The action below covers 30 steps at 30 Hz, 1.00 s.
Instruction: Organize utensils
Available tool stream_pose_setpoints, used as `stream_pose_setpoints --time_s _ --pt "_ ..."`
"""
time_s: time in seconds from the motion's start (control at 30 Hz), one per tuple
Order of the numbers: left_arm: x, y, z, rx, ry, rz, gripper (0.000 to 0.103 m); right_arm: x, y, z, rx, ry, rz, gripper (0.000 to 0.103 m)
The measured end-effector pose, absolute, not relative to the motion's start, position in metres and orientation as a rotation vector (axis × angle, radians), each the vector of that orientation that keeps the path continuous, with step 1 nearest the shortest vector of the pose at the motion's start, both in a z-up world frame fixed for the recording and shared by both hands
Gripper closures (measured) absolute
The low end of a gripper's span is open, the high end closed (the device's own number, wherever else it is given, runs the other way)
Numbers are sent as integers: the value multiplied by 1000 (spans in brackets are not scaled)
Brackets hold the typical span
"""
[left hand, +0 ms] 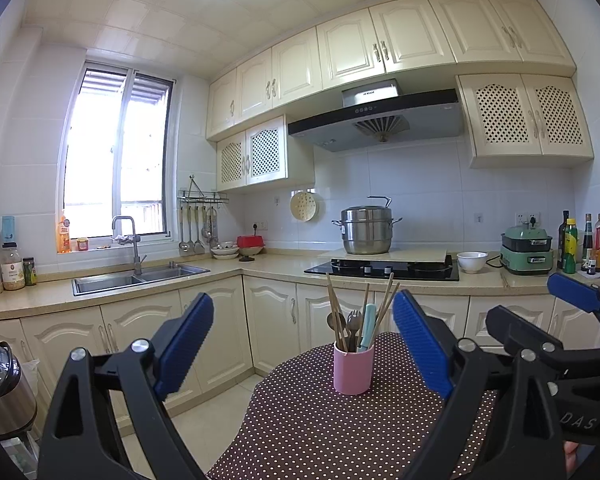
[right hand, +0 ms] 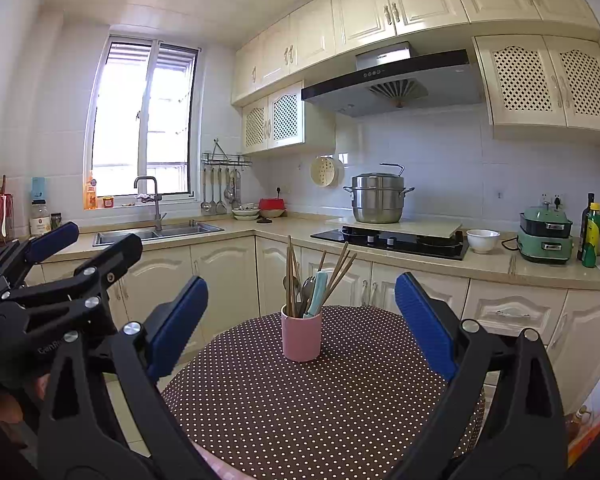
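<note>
A pink cup (left hand: 353,368) stands upright on a round table with a brown polka-dot cloth (left hand: 320,428). It holds wooden chopsticks (left hand: 334,308), a spoon, a fork and a light-blue handled utensil (left hand: 367,326). My left gripper (left hand: 303,344) is open and empty, held back from the cup. My right gripper (right hand: 301,326) is open and empty, also short of the cup (right hand: 301,338), which sits on the cloth (right hand: 320,400). Each gripper shows at the edge of the other's view.
Behind the table runs a kitchen counter with a sink (left hand: 140,276), a hob with a steel pot (left hand: 366,230), a white bowl (left hand: 472,261), a green cooker (left hand: 527,252) and bottles (left hand: 570,244). An appliance (left hand: 0,392) stands at the left.
</note>
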State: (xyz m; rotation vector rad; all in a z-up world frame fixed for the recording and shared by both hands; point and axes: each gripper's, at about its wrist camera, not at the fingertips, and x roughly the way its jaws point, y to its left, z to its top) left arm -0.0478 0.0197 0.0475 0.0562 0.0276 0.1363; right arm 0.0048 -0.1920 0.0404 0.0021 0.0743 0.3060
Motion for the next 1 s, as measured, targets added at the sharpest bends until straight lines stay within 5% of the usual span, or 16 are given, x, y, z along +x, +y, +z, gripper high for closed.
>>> stream_pose_setpoints --time_s 1.0 --pt "-48 22 46 56 33 137 14 4 -192 36 1 82 308 10"
